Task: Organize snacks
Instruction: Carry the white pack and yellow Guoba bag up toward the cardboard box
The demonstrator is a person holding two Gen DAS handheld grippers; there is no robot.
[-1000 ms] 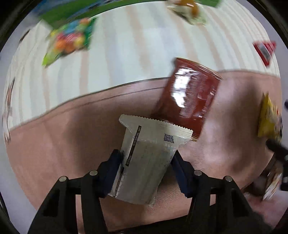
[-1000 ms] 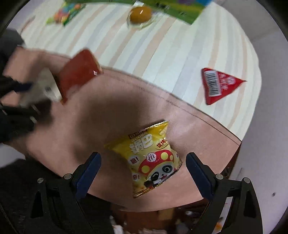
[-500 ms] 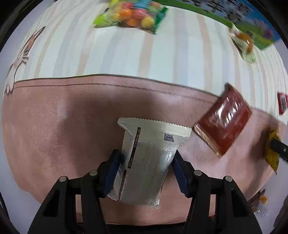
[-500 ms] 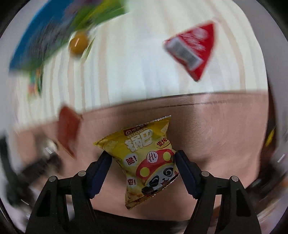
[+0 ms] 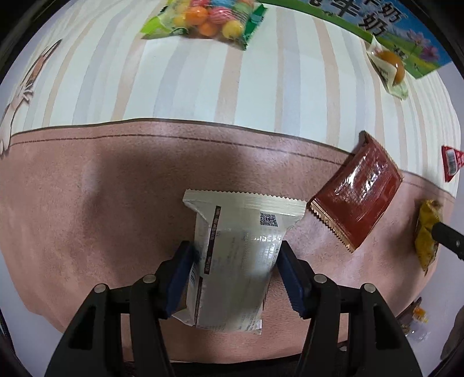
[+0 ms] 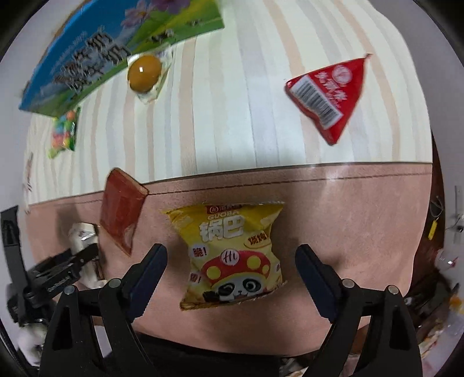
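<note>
Left tool (image 5: 235, 268): blue pads pressed against both sides of the white packet (image 5: 237, 261); closed on it. Its arms are cut off by the bottom of the left view.
White packet: held over the pink band along the counter's near edge; serrated top seam points toward the far edge. Lower end sits low between the tool's arms. Print and a small code square too fine to read. In the right view only a sliver shows (image 6: 82, 237), the rest behind the left tool.
Right tool (image 6: 230, 268): jaws spread wide, gripping nothing; gaps show between both pads and the yellow bag (image 6: 232, 255).
Yellow bag: lies flat on the pink band near the near edge, between the open pads. In the left view it shows only edge-on (image 5: 426, 235), partly behind a black finger.
Dark red packet (image 5: 356, 200): on the pink band, tilted, just beside the white packet's top corner; contact uncertain.
Red triangular packet (image 6: 327, 92): on the striped area toward the right edge; blurred.
Counter (image 5: 185, 87): striped cloth, pink band in front; far corners cut off by the lens.
Far edge: candy bag (image 5: 203, 20), egg packet (image 6: 145, 72), blue-green carton (image 6: 87, 52) cropped by the frame.
</note>
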